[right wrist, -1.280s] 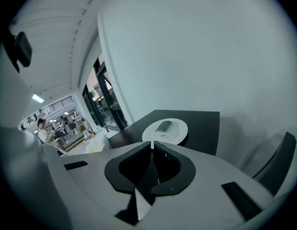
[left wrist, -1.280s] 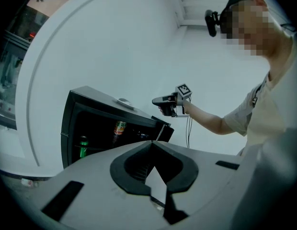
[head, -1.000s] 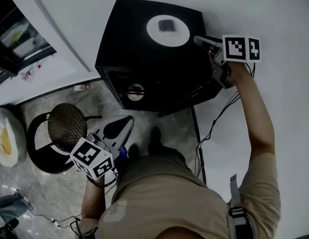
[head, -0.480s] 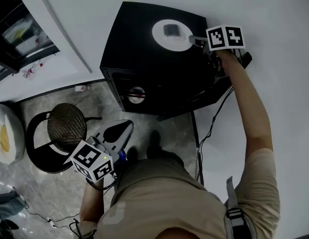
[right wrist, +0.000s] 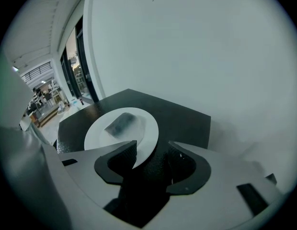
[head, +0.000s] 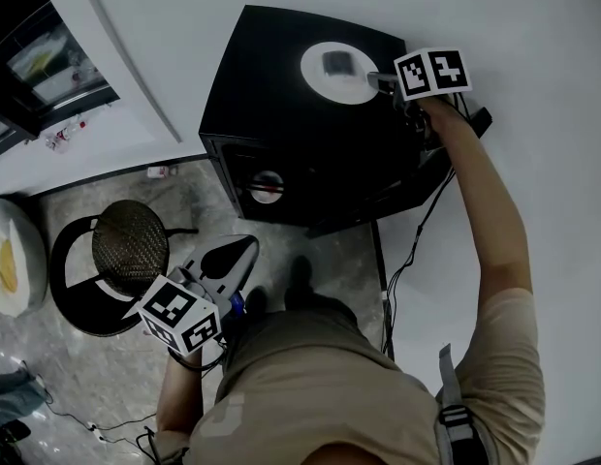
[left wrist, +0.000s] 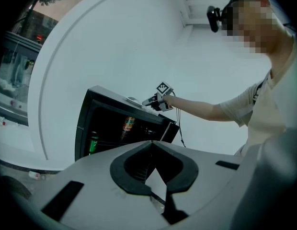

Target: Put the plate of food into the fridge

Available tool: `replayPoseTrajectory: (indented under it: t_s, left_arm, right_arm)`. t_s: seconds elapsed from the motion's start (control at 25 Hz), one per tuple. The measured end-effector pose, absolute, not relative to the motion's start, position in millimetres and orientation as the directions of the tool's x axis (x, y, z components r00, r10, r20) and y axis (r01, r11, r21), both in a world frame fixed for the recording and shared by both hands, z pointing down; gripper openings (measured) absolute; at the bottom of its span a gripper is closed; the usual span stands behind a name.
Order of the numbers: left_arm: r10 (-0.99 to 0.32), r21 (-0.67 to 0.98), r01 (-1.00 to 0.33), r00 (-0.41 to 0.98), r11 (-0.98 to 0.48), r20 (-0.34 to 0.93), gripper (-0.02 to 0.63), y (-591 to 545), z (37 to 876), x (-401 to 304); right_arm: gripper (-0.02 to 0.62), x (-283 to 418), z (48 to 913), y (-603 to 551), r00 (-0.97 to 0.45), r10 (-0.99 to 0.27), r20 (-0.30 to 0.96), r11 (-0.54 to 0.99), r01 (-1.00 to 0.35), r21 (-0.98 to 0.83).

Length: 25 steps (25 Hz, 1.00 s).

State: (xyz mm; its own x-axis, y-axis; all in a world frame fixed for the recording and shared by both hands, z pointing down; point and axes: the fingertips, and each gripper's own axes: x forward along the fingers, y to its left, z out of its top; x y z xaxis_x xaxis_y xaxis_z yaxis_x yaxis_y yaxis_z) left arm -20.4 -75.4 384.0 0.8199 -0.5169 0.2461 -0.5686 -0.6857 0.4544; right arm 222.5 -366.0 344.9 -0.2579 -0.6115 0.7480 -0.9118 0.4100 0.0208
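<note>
- Since the head view of a second ago, the right gripper [head: 378, 78] has moved from off the right corner of the fridge [head: 300, 143] in to the plate [head: 325, 85], and its tip now stands at the plate's right rim.
- Over the same interval its fingers [right wrist: 120, 158] have gone from nearly together to widely spread. They are opening at this moment and pinch nothing.
- I judge this to be the approach to the grasp. The plate is not yet held, so nothing has gone into the fridge.
- The plate lies flat on top of the fridge, with one dark piece of food [right wrist: 120, 123] near its centre.
- In the right gripper view, the plate's near rim reaches into the gap between the fingers. It sits close against the finger on that view's left, while the other finger stands over bare fridge top. I see no pad pressing on the rim.
- The left gripper [head: 244, 245] hangs low, beside the chair [head: 131, 245] and well apart from the plate. Its fingers are pressed together with nothing between them.
- Cans show inside the fridge, but I cannot tell whether its door is open.
</note>
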Motion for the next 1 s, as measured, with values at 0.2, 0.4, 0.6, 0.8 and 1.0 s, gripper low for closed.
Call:
replayPoseTrajectory:
  t_s: [0.2, 0.4, 0.6, 0.8, 1.0]
  left_arm:
    - [-0.518, 0.458, -0.568, 0.82, -0.684, 0.244, 0.011, -75.1, 386.8, -20.5]
    - [-0.517, 0.464, -0.567, 0.82, -0.68, 0.245, 0.011, -72.1, 388.2, -22.2]
    - [-0.507, 0.463, -0.558, 0.827, -0.689, 0.243, 0.011, -70.0, 388.7, -18.9]
    - [-0.491, 0.46, -0.546, 0.836, -0.7, 0.245, 0.011, -69.5, 388.9, -14.2]
    - [-0.475, 0.454, -0.536, 0.843, -0.712, 0.25, 0.011, -68.4, 387.3, -8.6]
  right_arm:
    - [0.201, 219.5, 345.7, -364.8, -0.236, -0.622, 0.747, 0.433, -0.898, 0.077]
    - [0.201, 219.4, 344.6, -358.1, -0.242, -0.608, 0.756, 0.456, -0.886, 0.083]
    - [0.201, 224.7, 346.7, -346.1, -0.275, -0.584, 0.764, 0.462, -0.886, 0.033]
    - [0.199, 235.6, 347.3, -333.8, -0.293, -0.569, 0.768, 0.454, -0.891, -0.004]
    - [0.199, 250.8, 348.5, -323.0, -0.305, -0.562, 0.769, 0.436, -0.899, -0.038]
